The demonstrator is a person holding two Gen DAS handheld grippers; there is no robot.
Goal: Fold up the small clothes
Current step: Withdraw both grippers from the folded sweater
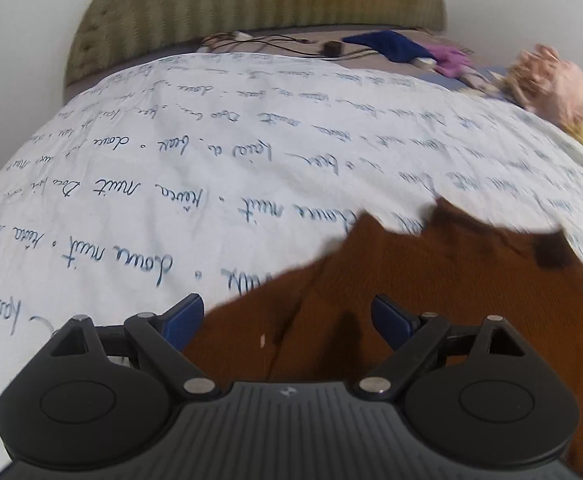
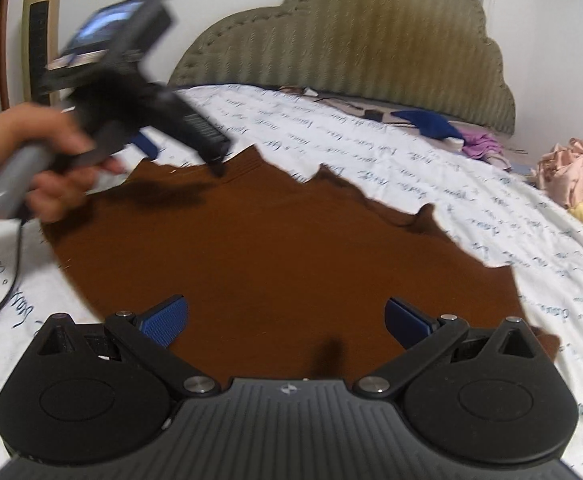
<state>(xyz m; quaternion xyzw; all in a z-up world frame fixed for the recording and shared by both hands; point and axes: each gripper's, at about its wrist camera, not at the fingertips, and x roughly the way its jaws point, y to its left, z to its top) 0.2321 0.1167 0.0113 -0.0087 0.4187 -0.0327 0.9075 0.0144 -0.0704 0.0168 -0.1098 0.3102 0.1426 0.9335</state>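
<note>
Right tool (image 2: pixel 285 320) spread wide, nothing gripped, brown garment (image 2: pixel 275 240) flat on bed sheet (image 2: pixel 491 208) beneath and ahead. Left tool (image 1: pixel 287 320) likewise released, over garment's left edge, hand (image 2: pixel 23 160) holding it.

Black hand-held gripper (image 2: pixel 285 320), blue ribbed pads (image 2: pixel 163 322), silver pivot screws, grey handle.

Dim indoor light, heavy motion blur, fisheye bending at the edges.
</note>
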